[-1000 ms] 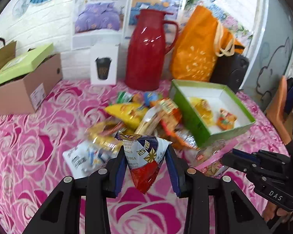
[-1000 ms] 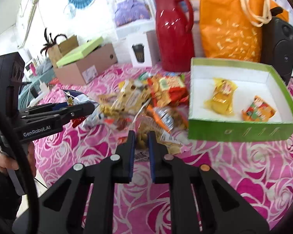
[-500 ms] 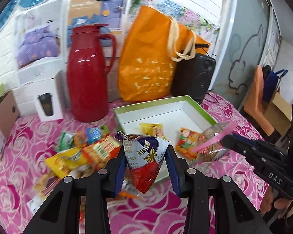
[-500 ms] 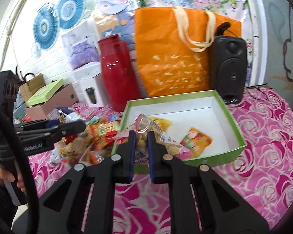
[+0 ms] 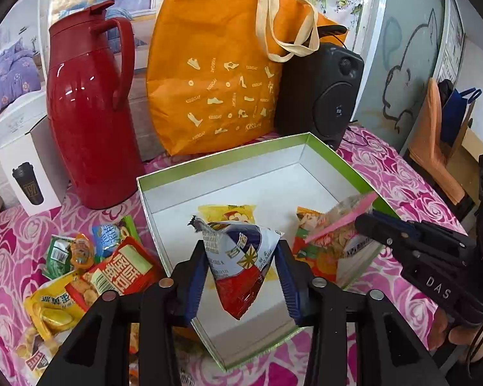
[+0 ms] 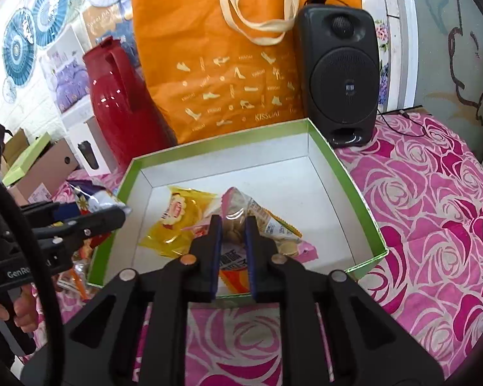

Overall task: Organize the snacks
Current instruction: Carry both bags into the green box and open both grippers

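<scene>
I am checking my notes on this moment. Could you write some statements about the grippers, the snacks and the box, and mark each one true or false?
1. The left gripper holds a blue, white and red packet. True.
2. The right gripper is open and holds nothing. False: it is shut on a clear, pink-edged packet.
3. The green box already contains a yellow packet. True.
4. The red jug stands inside the box. False: it stands outside, beside it.

The clear pink-edged snack packet (image 6: 241, 212) hides most of the orange packet (image 6: 233, 280) under it. The left edge cuts off the yellow packet (image 5: 53, 310) in the loose pile.
</scene>
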### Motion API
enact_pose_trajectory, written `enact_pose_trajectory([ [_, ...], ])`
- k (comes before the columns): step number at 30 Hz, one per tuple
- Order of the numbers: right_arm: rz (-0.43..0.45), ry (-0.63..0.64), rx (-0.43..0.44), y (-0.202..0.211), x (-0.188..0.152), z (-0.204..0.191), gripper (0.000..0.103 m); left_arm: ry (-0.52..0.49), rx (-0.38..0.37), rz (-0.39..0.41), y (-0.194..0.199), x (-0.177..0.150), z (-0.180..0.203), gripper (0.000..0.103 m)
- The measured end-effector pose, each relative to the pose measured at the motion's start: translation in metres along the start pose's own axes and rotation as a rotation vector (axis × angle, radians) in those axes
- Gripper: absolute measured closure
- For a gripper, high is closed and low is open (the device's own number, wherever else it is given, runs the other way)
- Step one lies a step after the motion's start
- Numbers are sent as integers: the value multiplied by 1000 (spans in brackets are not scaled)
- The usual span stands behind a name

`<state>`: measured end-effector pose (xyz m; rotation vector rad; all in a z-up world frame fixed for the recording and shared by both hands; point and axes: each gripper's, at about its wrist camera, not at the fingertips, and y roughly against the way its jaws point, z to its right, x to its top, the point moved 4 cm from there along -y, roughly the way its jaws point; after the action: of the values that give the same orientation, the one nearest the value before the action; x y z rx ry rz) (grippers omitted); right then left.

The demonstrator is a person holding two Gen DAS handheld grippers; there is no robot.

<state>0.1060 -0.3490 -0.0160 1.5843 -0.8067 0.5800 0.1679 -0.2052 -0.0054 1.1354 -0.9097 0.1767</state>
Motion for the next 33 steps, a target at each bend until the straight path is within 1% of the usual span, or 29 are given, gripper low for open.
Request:
enact_pose_trajectory([
  [1, 4, 18, -21, -2, -1, 0, 42, 0, 22, -3, -3, 1, 0, 35],
  [2, 9, 34, -40, -3, -2, 0, 25, 2, 50, -4, -4, 1, -1, 15],
  [3, 18, 51, -58, -4, -3, 0, 6, 4, 87, 5, -4, 1, -3, 10],
  [4, 37, 74, -73, -3, -4, -1, 4, 4, 115, 16, -4, 1, -4, 10],
  [5, 44, 90, -78, -3, -5, -2, 4, 4, 126, 13, -5, 0, -5, 9],
  [7, 36, 113, -90, -6, -8, -5, 1, 10, 122, 3, -7, -1, -10, 8],
  [9, 23, 120, -96, -8, -11, -7, 1, 12, 138, 0, -7, -2, -12, 8],
  [12, 21, 122, -93, -6, -12, -11, 1, 12, 140, 1, -3, -4, -14, 8],
  [18, 41, 125, -97, 11, -8, -22, 1, 16, 153, 33, 19, -3, -16, 8],
  [24, 70, 128, -89, 35, -4, -35, 1, 39, 162, 79, 53, -6, -21, 8],
  [29, 103, 123, -50, 59, -3, -54, 1, 56, 188, 124, 87, -15, -31, 8],
  [33, 117, 108, 10, 73, -6, -75, 1, 94, 197, 145, 111, -29, -47, 8],
])
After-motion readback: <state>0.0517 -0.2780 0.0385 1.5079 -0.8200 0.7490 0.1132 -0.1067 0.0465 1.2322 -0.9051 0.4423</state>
